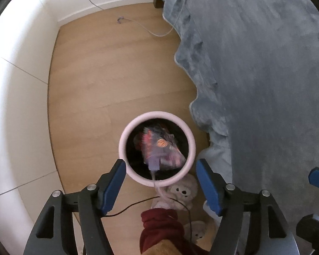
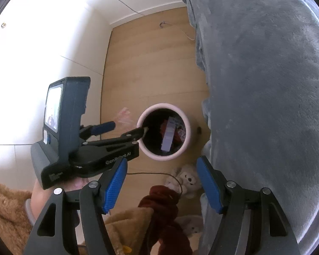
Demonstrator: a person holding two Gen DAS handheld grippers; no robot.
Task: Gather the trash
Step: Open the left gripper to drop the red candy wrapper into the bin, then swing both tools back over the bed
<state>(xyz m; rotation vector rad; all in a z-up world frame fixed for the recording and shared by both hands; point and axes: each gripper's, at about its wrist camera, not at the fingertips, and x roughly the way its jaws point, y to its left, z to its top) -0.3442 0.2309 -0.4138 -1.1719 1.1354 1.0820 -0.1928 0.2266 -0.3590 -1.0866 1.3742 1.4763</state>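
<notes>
A round pink bin (image 1: pixel 125 140) with a dark inside stands on the wooden floor beside the bed. A blurred red and purple wrapper (image 1: pixel 159 146) is in mid-air over its mouth, just ahead of my open left gripper (image 1: pixel 160 167). In the right wrist view the bin (image 2: pixel 186 136) holds red and white trash (image 2: pixel 170 135). My left gripper (image 2: pixel 127 128) hovers open at its left rim, and a faint blurred pink wrapper (image 2: pixel 123 116) shows beside it. My right gripper (image 2: pixel 160 167) is open and empty, above and short of the bin.
A grey blanket (image 1: pixel 255 74) hangs over the bed on the right. White cabinet fronts (image 1: pixel 17 85) line the left. A thin cable (image 1: pixel 151 31) lies on the far floor. Plush slippers (image 1: pixel 180 191) and a dark red trouser leg (image 1: pixel 159 227) are below.
</notes>
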